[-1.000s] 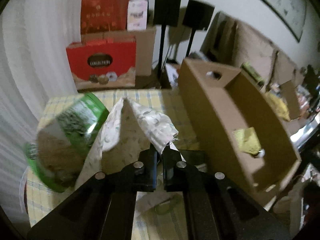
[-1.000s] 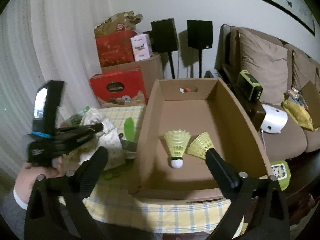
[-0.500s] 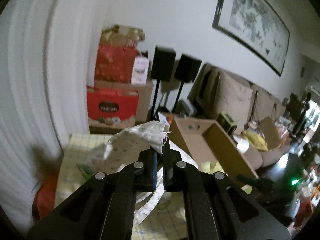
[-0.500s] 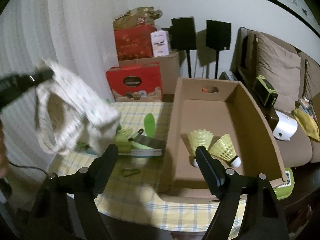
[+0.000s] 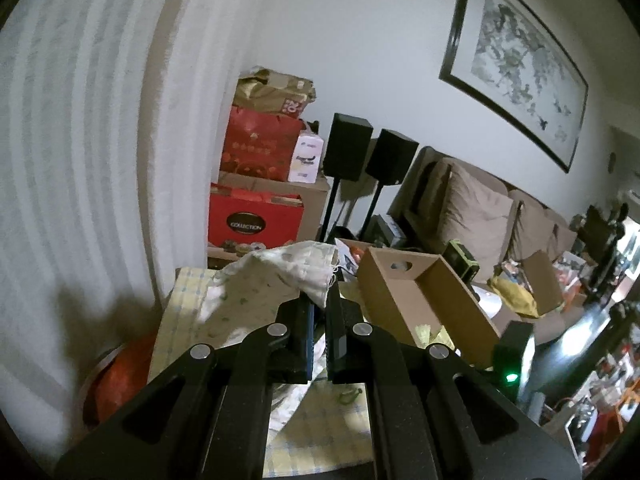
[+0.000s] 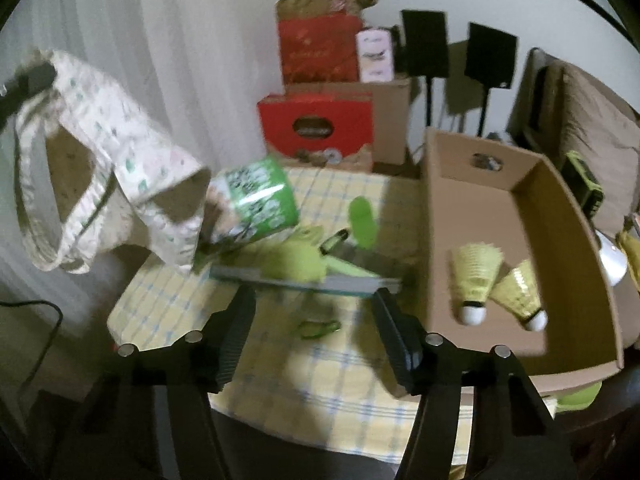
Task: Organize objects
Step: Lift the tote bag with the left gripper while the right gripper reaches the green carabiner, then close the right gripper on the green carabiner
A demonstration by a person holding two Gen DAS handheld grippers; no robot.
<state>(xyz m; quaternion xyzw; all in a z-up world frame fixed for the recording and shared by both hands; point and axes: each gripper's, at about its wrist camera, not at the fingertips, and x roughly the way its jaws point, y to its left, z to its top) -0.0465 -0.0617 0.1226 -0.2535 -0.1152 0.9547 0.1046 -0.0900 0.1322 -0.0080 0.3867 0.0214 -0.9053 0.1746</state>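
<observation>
The lower red gift box (image 5: pixel 256 220) by the curtain carries a dark oval label reading "COLLECTION" in pale letters. On the crumpled brown paper bag (image 5: pixel 276 90) at the top of the stack, a red patch shows the number "20". Print on the small white carton (image 5: pixel 307 159) is too blurred to read

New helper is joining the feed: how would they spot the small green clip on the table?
Start at the cardboard box on the checked tablecloth. Left of its near corner, the clip lies alone on bare cloth. It is the small, flat green loop nearest the right gripper.
</observation>
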